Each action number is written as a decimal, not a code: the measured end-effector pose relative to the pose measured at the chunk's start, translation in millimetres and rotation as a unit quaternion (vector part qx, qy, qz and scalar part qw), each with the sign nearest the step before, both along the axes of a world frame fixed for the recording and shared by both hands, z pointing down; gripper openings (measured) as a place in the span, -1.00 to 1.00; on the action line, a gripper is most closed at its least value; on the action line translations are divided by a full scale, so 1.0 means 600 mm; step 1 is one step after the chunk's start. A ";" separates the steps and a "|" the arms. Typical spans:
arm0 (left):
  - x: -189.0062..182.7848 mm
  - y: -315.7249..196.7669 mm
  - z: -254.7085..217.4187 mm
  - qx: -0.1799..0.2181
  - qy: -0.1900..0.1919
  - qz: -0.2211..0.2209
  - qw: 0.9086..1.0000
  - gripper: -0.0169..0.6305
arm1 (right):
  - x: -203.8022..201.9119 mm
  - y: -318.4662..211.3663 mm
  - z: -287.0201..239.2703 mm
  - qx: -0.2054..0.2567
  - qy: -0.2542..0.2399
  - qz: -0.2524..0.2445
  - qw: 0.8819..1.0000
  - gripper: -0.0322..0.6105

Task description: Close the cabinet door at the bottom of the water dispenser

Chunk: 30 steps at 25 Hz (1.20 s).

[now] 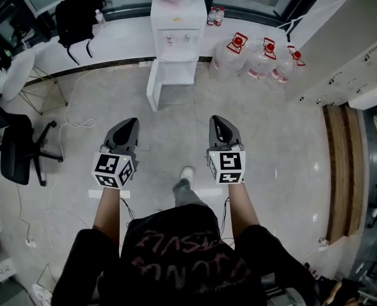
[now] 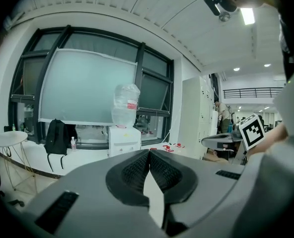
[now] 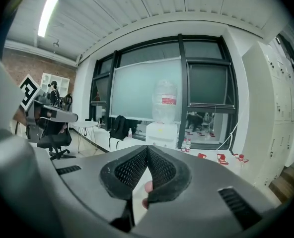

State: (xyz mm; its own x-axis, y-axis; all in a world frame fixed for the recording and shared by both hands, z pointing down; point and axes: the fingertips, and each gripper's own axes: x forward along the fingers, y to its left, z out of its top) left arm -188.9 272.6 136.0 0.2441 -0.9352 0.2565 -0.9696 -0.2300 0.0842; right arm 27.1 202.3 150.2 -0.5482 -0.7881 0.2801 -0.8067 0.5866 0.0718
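The door [image 1: 153, 89] stands swung out to the left at the foot of the dispenser [image 1: 174, 27], which sits against the far wall, well ahead of the person. The left gripper [image 1: 128, 122] and right gripper [image 1: 218, 120] are held side by side, aimed at the dispenser. Both pairs of jaws are together and empty, probably because a door needs pushing, not gripping.
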 end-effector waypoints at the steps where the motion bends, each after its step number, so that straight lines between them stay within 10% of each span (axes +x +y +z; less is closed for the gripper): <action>1: 0.000 -0.020 0.000 -0.003 0.000 -0.004 1.000 -0.90 | -0.001 -0.022 0.001 -0.002 0.000 -0.004 1.000 -0.86; 30: -0.119 -0.356 0.176 -0.063 0.013 -0.036 0.997 -0.90 | -0.129 -0.381 0.132 -0.055 0.004 -0.043 0.998 -0.86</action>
